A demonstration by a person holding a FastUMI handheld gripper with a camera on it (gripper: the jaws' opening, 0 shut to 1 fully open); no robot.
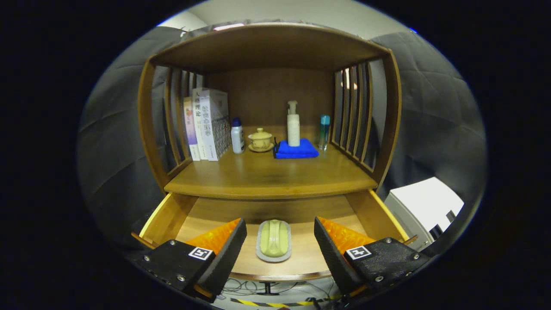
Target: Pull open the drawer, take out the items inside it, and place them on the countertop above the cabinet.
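The wooden drawer point(170, 213) under the countertop point(267, 178) stands pulled open. On its floor lies a pale green oblong item on a grey tray point(274, 240), lengthwise between my fingers. My gripper point(280, 241) is open and hovers over the drawer, one finger on each side of the item, neither touching it.
On the countertop at the back stand books point(208, 125), a white bottle with a blue cap point(237, 135), a lidded yellow cup point(261, 139), a pump bottle point(293, 125) on a folded blue cloth point(297, 150), and a teal bottle point(324, 131). A white box point(426, 206) stands to the right of the cabinet. Cables lie on the floor below.
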